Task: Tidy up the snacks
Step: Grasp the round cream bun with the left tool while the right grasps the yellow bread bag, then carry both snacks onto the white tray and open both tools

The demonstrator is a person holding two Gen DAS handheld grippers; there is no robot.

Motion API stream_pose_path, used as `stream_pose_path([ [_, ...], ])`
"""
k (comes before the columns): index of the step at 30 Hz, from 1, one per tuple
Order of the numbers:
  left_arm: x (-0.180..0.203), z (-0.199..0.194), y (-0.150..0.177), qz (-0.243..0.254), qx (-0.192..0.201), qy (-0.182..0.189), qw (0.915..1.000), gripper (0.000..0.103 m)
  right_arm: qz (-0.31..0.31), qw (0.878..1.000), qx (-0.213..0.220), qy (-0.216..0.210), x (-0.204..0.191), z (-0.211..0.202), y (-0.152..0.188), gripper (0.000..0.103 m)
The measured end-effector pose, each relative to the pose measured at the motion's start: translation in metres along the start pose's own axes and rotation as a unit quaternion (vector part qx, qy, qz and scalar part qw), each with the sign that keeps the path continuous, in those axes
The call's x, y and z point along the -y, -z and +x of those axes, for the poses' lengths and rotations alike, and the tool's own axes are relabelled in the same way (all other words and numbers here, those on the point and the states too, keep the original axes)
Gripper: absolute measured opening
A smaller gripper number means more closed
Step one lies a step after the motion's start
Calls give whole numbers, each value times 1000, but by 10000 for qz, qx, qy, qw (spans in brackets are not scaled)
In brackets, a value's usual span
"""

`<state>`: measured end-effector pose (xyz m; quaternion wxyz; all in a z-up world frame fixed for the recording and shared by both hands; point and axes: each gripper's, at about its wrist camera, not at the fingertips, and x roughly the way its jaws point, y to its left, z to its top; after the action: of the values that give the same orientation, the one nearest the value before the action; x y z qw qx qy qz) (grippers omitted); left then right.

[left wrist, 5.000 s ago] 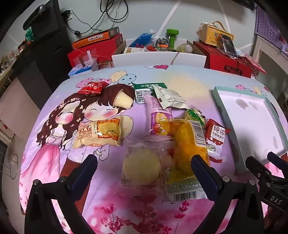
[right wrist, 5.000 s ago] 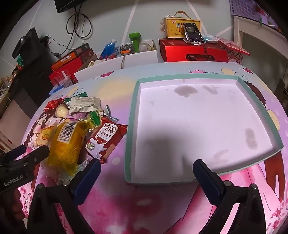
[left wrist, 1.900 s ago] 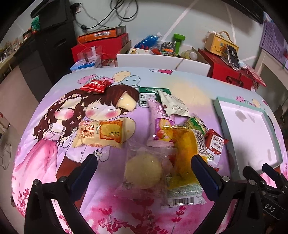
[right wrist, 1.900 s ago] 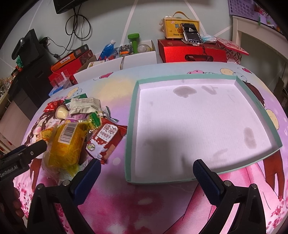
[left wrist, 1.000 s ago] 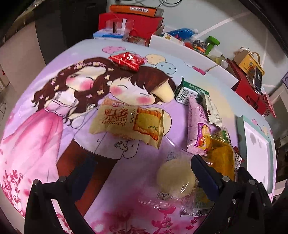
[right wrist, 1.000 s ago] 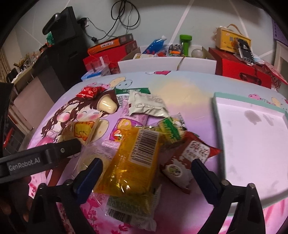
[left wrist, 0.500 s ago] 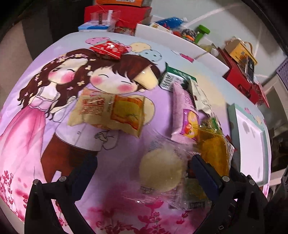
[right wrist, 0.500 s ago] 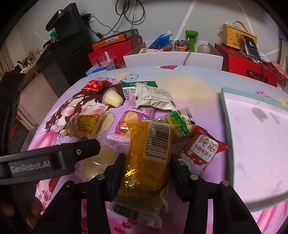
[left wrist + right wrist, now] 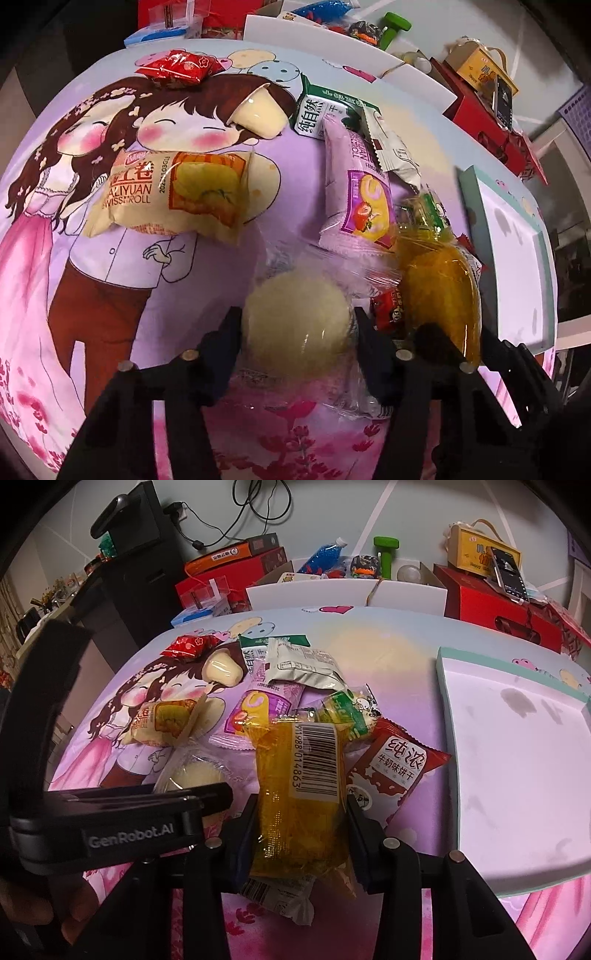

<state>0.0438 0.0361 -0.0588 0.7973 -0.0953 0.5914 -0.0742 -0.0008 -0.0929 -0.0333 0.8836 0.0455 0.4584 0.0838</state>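
Observation:
My left gripper (image 9: 295, 334) is shut on a round pale bun in a clear wrapper (image 9: 295, 328). My right gripper (image 9: 300, 829) is shut on a yellow snack pack with a barcode (image 9: 301, 797), which also shows in the left wrist view (image 9: 441, 302). Around them lie a Swiss roll pack (image 9: 173, 194), a purple roll pack (image 9: 360, 199), a red biscuit pack (image 9: 395, 771), a green candy (image 9: 345, 710), a grey-white pack (image 9: 301, 666), a green-white carton (image 9: 319, 110), a jelly cup (image 9: 258, 114) and a red candy pack (image 9: 175, 68). The teal-rimmed tray (image 9: 448, 709) lies to the right, empty.
The left gripper's body (image 9: 122, 823) lies close to the left of my right gripper. Red boxes (image 9: 495, 605), white cartons (image 9: 343, 592), bottles and a phone stand behind the table's far edge. A dark cabinet (image 9: 136, 557) stands at the back left.
Both grippers have closed: the left one moved in and shut on the bun, the right one tightened on the yellow pack. Earlier the right gripper swung from the tray to the snack pile.

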Motion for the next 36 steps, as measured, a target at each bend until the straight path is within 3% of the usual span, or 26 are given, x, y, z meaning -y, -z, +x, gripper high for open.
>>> stream_pose_path([
  [19, -4, -60, -1, 104, 852, 121, 9962, 56, 228, 9990, 377, -21, 16, -34, -12, 42],
  [25, 40, -55, -20, 536, 932, 255, 9939, 56, 456, 9962, 521, 528, 61, -45, -32, 42],
  [29, 91, -50, -37, 1079, 1001, 400, 9883, 56, 749, 9909, 576, 957, 103, -45, -39, 42],
  [36, 181, -25, -57, 1849, 907, 621, 9766, 56, 1419, 9789, 570, 1352, 175, -45, -41, 42],
])
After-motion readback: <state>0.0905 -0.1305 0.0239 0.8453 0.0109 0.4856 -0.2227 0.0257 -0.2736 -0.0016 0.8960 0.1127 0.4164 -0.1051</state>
